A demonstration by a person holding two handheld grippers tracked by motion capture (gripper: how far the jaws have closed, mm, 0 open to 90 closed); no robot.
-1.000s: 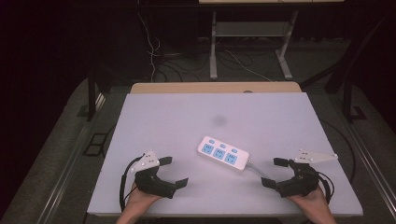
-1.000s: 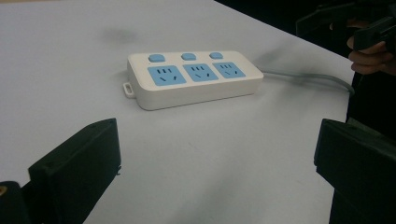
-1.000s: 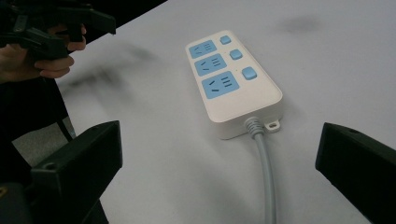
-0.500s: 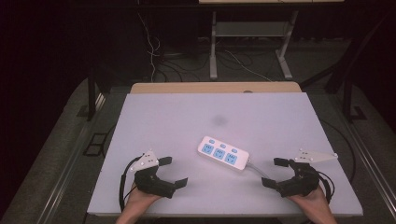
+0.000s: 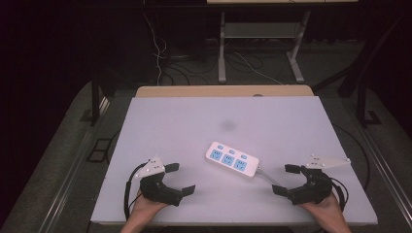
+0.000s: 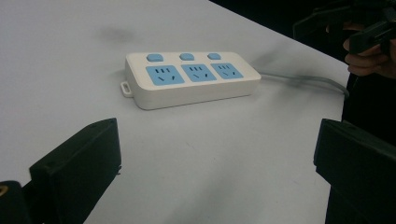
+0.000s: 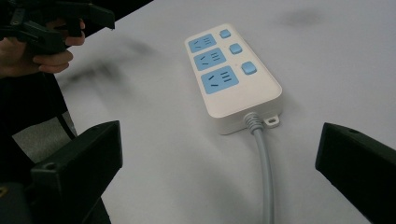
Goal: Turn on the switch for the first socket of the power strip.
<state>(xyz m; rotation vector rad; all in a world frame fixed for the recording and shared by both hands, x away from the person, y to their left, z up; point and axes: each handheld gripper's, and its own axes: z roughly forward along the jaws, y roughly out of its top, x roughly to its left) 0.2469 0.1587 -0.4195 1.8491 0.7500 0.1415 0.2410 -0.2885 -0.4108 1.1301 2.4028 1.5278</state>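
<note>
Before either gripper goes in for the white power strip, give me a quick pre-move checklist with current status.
1. Left gripper open: ok, fingers spread wide.
2. Right gripper open: ok, fingers apart.
3. White three-socket power strip with blue faces lying flat, sockets up: ok.
4. Strip free of both grippers: ok, neither touches it.
5. Grey cable clear of right gripper's path: not ok, it runs between that gripper's fingers.
6. Far cable end plugged in: cannot tell.

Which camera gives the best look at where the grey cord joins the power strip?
The right gripper view: the cord enters the power strip close up, facing the camera. The left gripper view shows the cord trailing off behind the strip; the high view shows it small and thin.
</note>
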